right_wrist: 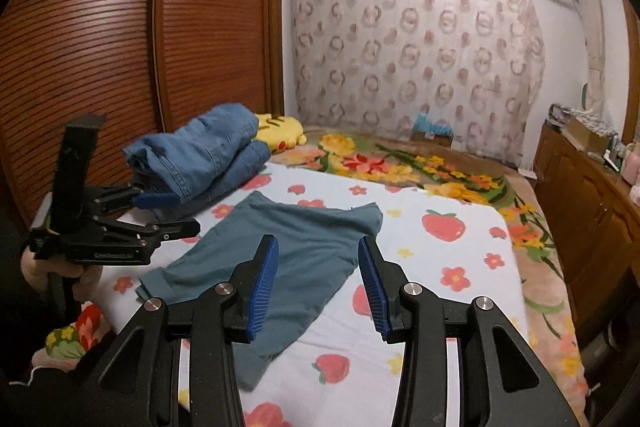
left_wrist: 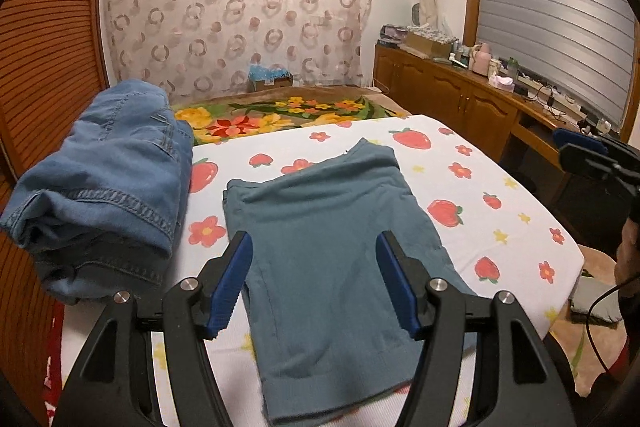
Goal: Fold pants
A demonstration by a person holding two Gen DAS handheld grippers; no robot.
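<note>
both the left gripper (left_wrist: 314, 279) and right gripper (right_wrist: 318, 283) hover spread and empty above the flat teal knit pants (left_wrist: 320, 239) beside a folded blue denim jeans pile (left_wrist: 108, 183), where a one-layer pinch could skew the fold.

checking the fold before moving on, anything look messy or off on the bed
Mostly tidy. The teal pants lie folded and flat on the strawberry sheet, but their far corner sticks out past the fold line, so the edges don't quite match. The folded jeans sit in a bulky, uneven pile beside them.
</note>
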